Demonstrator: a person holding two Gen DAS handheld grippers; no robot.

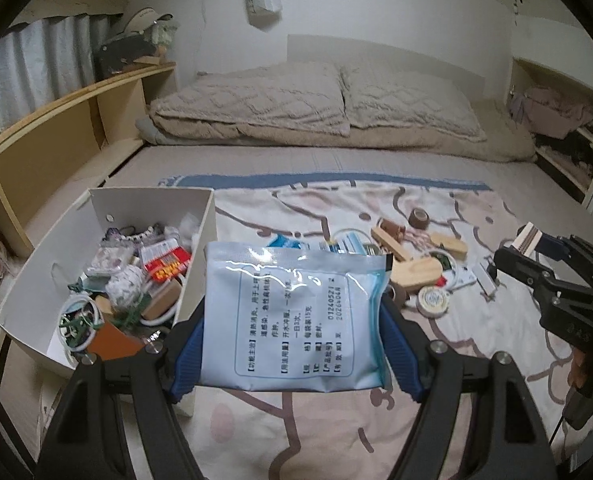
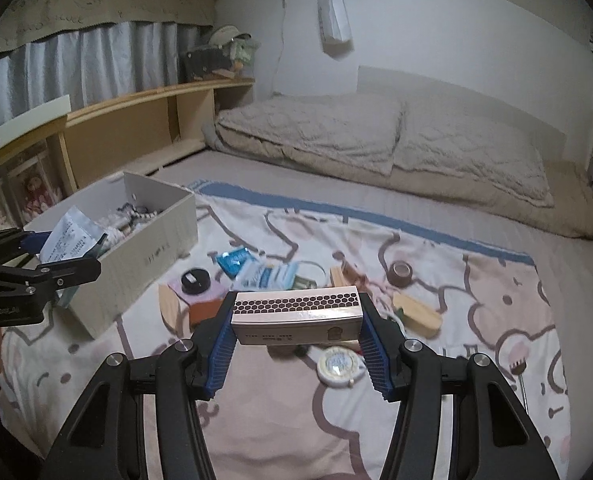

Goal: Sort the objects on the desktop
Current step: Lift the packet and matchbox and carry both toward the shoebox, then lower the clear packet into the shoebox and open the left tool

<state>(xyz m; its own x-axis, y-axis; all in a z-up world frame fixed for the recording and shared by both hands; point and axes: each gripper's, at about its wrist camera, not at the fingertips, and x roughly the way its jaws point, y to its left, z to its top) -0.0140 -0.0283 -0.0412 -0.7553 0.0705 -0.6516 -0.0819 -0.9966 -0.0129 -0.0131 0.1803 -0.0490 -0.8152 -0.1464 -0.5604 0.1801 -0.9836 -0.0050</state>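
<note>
While the left tongs point(image 1: 292, 320) clamp a pale blue printed sachet point(image 1: 296, 312), the right tongs point(image 2: 298, 326) grip a pink honeycomb-striped matchbox point(image 2: 296, 312).

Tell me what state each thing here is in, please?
Left gripper: shut on the pale blue printed sachet, lifted.
Right gripper: shut on the pink matchbox, lifted.
White cardboard box: open-topped, filled with oddments.
Brown tape roll: lying on the cartoon blanket.

Dim, cool indoor light; fisheye bending at dark corners; slight overall softness.
</note>
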